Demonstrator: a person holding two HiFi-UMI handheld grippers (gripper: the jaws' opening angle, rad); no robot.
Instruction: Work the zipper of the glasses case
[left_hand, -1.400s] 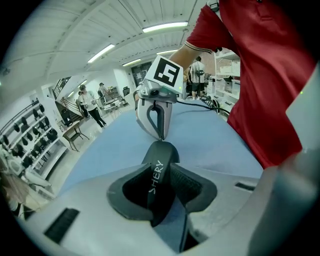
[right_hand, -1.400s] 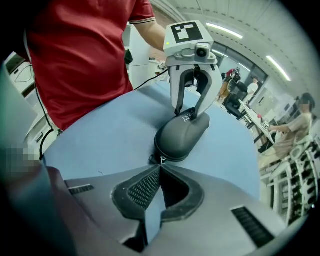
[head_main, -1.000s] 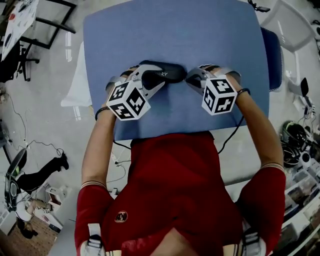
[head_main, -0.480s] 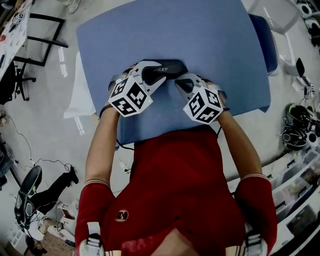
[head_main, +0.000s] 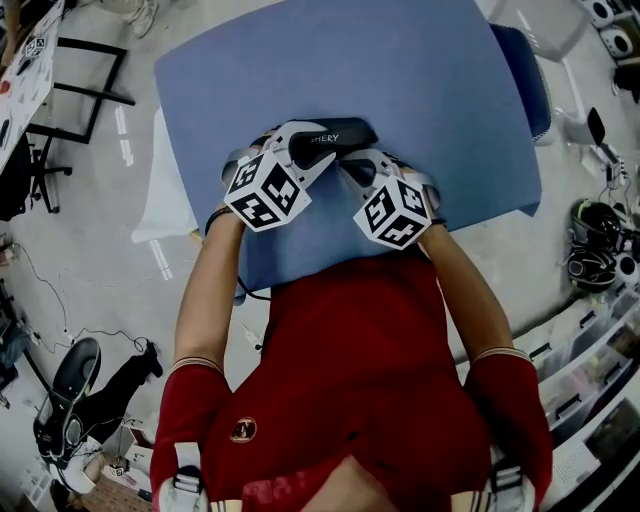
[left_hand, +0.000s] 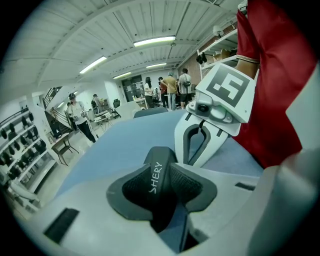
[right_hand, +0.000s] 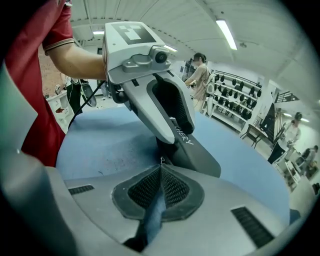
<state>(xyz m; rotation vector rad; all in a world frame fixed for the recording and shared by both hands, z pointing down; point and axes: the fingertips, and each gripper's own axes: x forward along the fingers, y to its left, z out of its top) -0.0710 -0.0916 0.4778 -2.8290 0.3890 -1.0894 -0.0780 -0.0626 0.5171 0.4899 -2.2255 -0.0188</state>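
A black glasses case (head_main: 340, 133) marked SHERY lies on the blue table (head_main: 420, 70), just in front of the person. My left gripper (head_main: 300, 152) is shut across the case's left part; in the left gripper view the case (left_hand: 159, 175) sits wedged between the pads. My right gripper (head_main: 347, 166) is at the case's near edge, jaws shut. In the right gripper view a small metal zipper pull (right_hand: 161, 160) is pinched at the tips of the right gripper (right_hand: 161, 167), with the case (right_hand: 197, 150) just beyond and the left gripper (right_hand: 160, 100) above it.
The table's near edge runs just under the grippers, against the person's red shirt (head_main: 350, 350). A dark blue chair (head_main: 532, 75) stands at the table's right side and a white board (head_main: 160, 180) at its left. People and racks stand far off in the room (left_hand: 167, 87).
My right gripper has moved left along the case's near edge, from its right end towards the middle. The left gripper keeps its hold on the case.
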